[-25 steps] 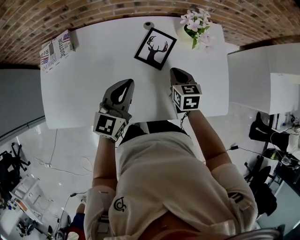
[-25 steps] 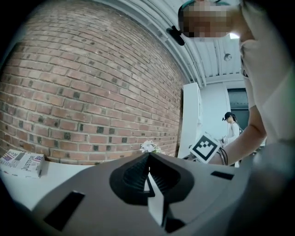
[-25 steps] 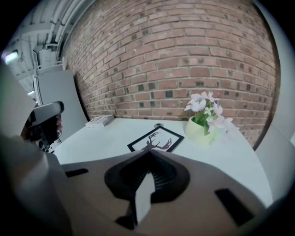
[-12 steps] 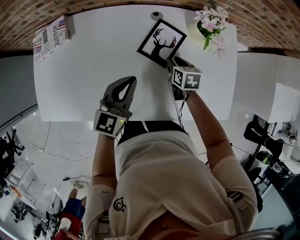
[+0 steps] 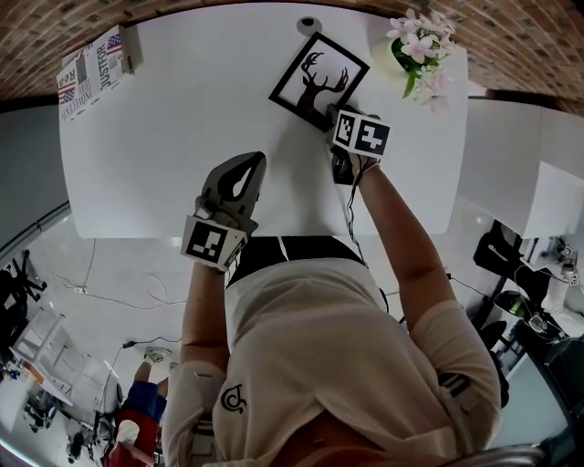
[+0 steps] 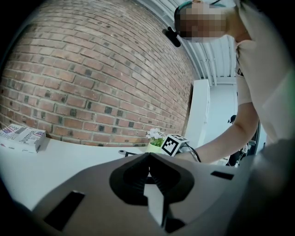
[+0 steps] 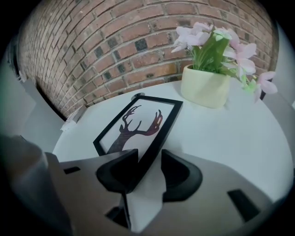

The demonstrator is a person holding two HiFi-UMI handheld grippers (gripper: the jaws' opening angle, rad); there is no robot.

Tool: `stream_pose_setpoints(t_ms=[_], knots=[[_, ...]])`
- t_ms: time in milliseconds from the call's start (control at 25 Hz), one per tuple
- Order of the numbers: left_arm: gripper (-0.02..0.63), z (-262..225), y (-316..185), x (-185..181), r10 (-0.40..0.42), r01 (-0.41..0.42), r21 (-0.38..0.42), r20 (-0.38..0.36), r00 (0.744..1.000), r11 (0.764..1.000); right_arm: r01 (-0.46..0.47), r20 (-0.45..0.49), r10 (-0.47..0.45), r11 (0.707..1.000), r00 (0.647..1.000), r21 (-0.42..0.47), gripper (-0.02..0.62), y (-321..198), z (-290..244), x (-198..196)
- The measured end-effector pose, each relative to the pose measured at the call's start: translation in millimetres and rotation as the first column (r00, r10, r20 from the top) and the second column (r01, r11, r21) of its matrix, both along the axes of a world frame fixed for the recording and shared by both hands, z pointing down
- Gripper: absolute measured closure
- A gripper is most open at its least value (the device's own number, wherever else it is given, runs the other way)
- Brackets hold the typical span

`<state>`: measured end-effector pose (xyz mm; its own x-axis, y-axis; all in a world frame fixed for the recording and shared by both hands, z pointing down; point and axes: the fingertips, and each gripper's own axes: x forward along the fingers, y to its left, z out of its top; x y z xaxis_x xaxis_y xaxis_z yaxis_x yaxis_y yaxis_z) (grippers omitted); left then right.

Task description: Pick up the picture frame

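Head view: the picture frame [image 5: 319,80], black-edged with a deer silhouette, lies flat toward the far side of the white table [image 5: 164,137], turned corner-on. The right gripper [image 5: 336,120] stands at the frame's 5 o'clock corner and points steeply down. Its jaws have just been opening and are spread wide. The frame's near right edge runs between them, and the pads are not clamped on it. The left gripper [image 5: 245,166] hovers over the table at the frame's 7 o'clock, well apart from it, jaws together on nothing.

A cream pot of pink flowers [image 5: 412,53] sits at the frame's 2 o'clock, near but apart. A small round object [image 5: 308,23] lies just past the frame's 12 o'clock corner, too small to name. A printed box [image 5: 91,71] sits at the table's 10 o'clock corner, by the brick wall [image 7: 92,46].

From above, the right gripper's marker cube [image 5: 359,135] hides its jaws and the frame's nearest corner. In the right gripper view the left jaw covers that corner, so I cannot tell whether the frame touches that pad. The left gripper view shows only a dark sliver of the frame.
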<state>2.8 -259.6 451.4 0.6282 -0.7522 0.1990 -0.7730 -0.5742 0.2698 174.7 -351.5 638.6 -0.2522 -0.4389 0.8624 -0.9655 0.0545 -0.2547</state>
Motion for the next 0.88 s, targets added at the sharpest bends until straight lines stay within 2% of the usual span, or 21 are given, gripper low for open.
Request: stream_pose_setpoints(t_ms=[320, 880], knots=[[0.592, -2.3, 9.5, -7.1, 0.014, -0.014, 0.007, 0.013, 1.0, 1.0, -0.009, -0.096, 0.011, 1.0, 0.995, 0.021, 0.454, 5.2, -3.1, -0.8], [0.592, -6.1, 55.5, -29.8, 0.035, -0.035, 0.007, 0.03, 0.999, 0.999, 0.017, -0.156, -0.016, 1.0, 0.988, 0.002, 0.454, 65.2, -4.1, -8.0]])
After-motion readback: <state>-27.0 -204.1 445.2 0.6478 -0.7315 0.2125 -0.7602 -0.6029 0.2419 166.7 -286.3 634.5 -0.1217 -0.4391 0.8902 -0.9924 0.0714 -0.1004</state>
